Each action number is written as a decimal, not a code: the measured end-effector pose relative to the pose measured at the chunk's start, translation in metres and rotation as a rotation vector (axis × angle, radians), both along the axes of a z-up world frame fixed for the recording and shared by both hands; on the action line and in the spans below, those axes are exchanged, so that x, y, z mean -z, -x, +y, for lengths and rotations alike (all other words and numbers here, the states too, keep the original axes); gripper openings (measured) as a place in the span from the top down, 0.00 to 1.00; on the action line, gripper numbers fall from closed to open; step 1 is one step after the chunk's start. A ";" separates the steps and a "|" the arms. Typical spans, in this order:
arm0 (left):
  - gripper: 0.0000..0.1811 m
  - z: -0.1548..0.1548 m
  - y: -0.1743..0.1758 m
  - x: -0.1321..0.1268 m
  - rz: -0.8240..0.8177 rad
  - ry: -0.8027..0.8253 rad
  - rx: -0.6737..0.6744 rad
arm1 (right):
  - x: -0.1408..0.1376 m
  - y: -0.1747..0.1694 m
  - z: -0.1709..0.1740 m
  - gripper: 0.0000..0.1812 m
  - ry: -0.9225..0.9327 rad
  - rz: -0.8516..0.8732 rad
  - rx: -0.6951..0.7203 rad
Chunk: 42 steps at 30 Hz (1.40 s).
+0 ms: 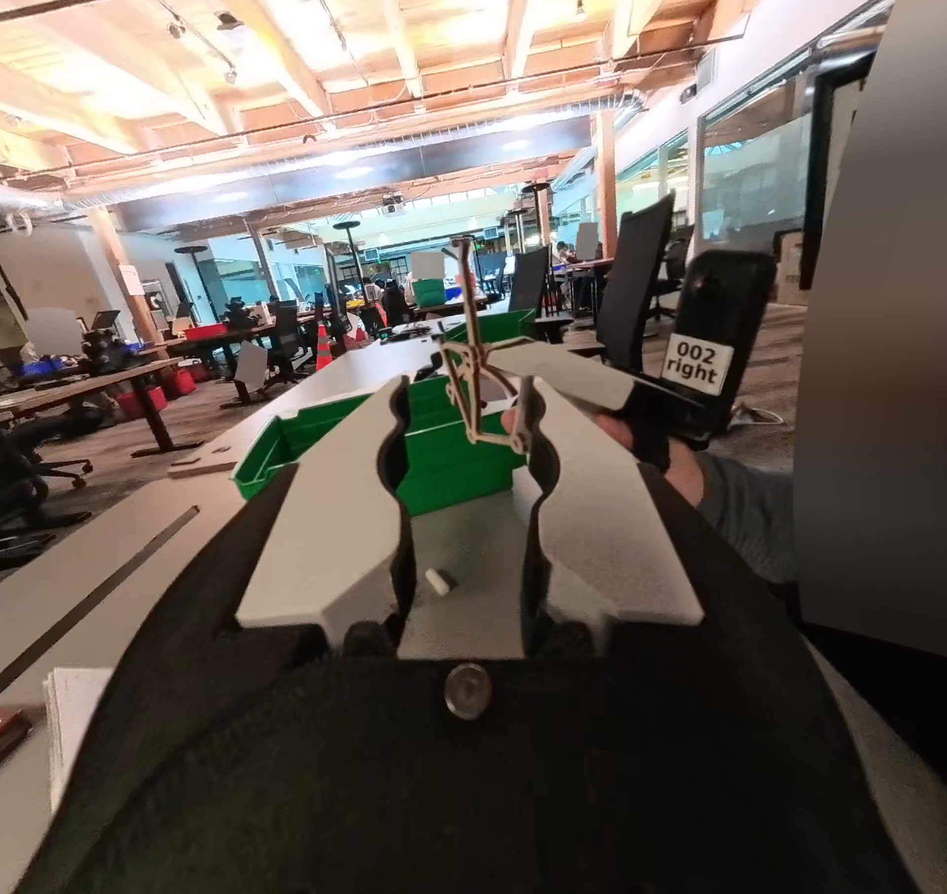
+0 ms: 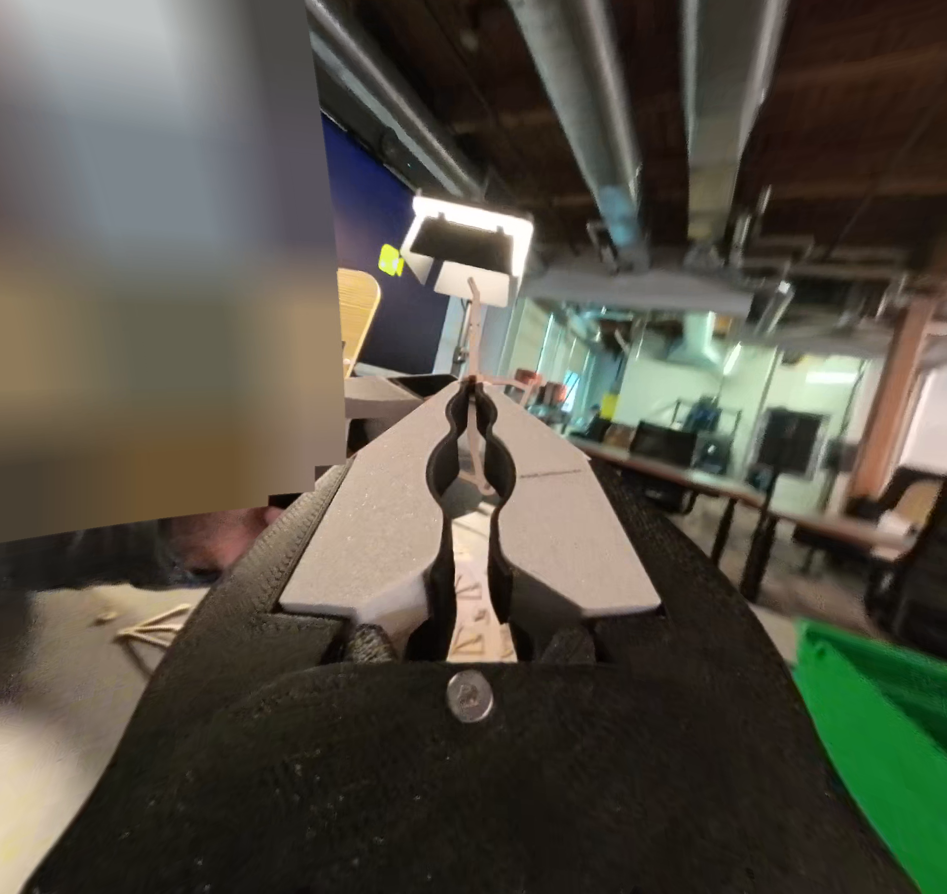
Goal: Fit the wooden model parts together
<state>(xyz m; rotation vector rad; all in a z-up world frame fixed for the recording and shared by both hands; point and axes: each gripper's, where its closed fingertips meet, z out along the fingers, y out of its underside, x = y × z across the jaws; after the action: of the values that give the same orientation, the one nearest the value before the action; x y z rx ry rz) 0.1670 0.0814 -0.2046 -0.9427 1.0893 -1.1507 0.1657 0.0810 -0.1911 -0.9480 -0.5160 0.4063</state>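
The wooden model (image 1: pixel 469 367), a thin skeleton of pale laser-cut strips, is up in the air above the tabletop (image 1: pixel 317 393), not resting on it. We hold it in our right gripper (image 2: pixel 472 382), whose fingers are pressed together at the tips on one of its slender struts; a long piece rises straight up from the pinch, and another strip hangs down between the fingers. We judge this grip near the joint keeps the frail frame steady and presents its open side to the other tool.

Our left gripper (image 1: pixel 466 398) stands spread wide with nothing between its fingers, aimed at the model's lower end, and its right fingertip is just beside a strip there; whether they touch we cannot tell. That looks like readiness to take or press a part home.

Behind the model a green bin (image 1: pixel 451 464) sits on the tabletop. Loose wooden sticks (image 2: pixel 148 628) lie on the tabletop near its close edge, likely parts waiting their turn.
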 end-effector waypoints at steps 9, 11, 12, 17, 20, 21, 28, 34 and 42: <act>0.93 -0.023 0.005 -0.018 0.023 -0.198 -0.041 | -0.023 0.014 -0.020 1.00 -0.232 -0.197 0.152; 0.94 -0.024 0.005 -0.019 0.018 -0.209 -0.050 | -0.025 0.016 -0.022 1.00 -0.272 -0.261 0.195; 0.95 -0.025 0.006 -0.021 0.005 -0.210 -0.052 | -0.026 0.017 -0.024 1.00 -0.291 -0.290 0.216; 1.00 -0.025 0.010 -0.026 -0.025 -0.251 -0.068 | -0.029 0.021 -0.025 1.00 -0.341 -0.409 0.286; 1.00 -0.024 0.011 -0.027 -0.008 -0.296 -0.067 | -0.030 0.023 -0.030 0.95 -0.333 -0.444 0.262; 1.00 -0.025 0.012 -0.027 -0.004 -0.330 -0.065 | -0.032 0.023 -0.033 0.91 -0.337 -0.451 0.255; 1.00 -0.038 0.020 -0.017 0.048 -0.692 -0.026 | -0.019 0.028 -0.038 0.71 -0.246 -0.853 0.251; 1.00 -0.048 0.021 -0.008 0.123 -0.781 0.027 | -0.005 0.029 -0.043 0.90 -0.149 -1.129 0.238; 1.00 -0.047 0.017 0.001 0.264 -0.683 0.071 | 0.005 0.028 -0.045 0.93 0.030 -1.124 0.128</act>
<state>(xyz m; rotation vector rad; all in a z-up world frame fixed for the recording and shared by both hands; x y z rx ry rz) 0.1495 0.0347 -0.2053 -0.5195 1.6027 -0.6324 0.1380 0.0361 -0.1965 -1.1848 -1.4527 -0.2895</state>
